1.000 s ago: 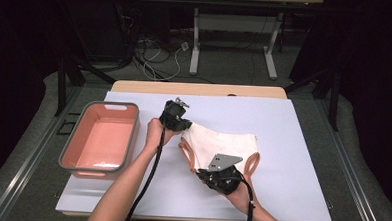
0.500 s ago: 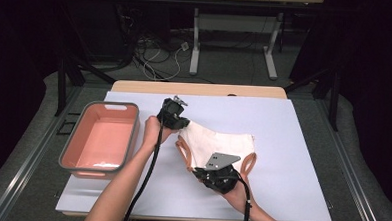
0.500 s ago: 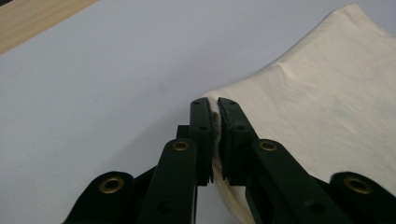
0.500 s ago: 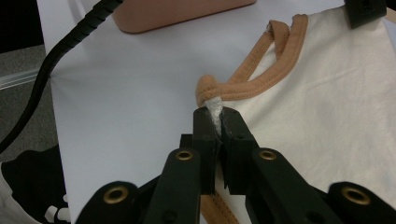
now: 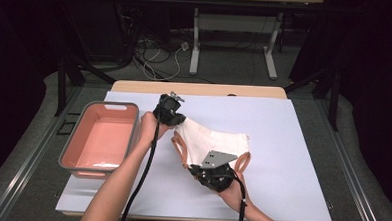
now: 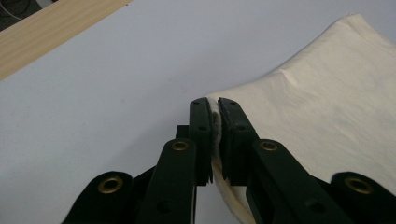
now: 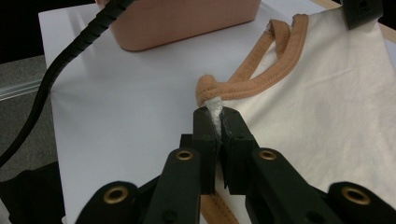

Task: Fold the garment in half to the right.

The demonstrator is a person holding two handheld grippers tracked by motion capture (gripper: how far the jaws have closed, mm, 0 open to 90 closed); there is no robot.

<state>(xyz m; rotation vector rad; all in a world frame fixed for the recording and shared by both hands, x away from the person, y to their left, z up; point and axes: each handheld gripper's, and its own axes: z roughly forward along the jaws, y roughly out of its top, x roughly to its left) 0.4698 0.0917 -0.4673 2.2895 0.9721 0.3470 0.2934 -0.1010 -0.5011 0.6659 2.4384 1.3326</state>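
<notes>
High view: a table [image 5: 291, 184] under a pale sheet carries a pink bin [image 5: 102, 139] at the left and a cream bag [image 5: 210, 141] with orange straps just right of it, near the middle. The bag lies mostly flat, its far left corner and its near edge pinched by the two grippers.

The left gripper [image 5: 170, 112] sits at the bag's far left corner. In the left gripper view its jaws are clenched on a folded lip of the cream cloth [image 6: 327, 93], which runs away to the right, slightly lifted and rippled. The right gripper [image 5: 215, 175] is at the near edge, between the two strap loops. In the right gripper view its jaws are clamped on a tuft of cloth right at the root of one strap [image 7: 247, 84], with the bin [image 7: 187, 18] farther off.

The step in hand looks like taking the bag up by two points, either to spread it or to carry it toward the bin. To do it well, I'd judge:

- Keep both grips firm; each bite is thin and near an edge, so a jerk could pull the cloth free.
- Raise both hands together and level, so that no one corner takes all the weight.
- Hold the cloth lightly taut between the hands, not stretched.
- Watch the loose straps, which could snag on a jaw or drag on the sheet.
</notes>
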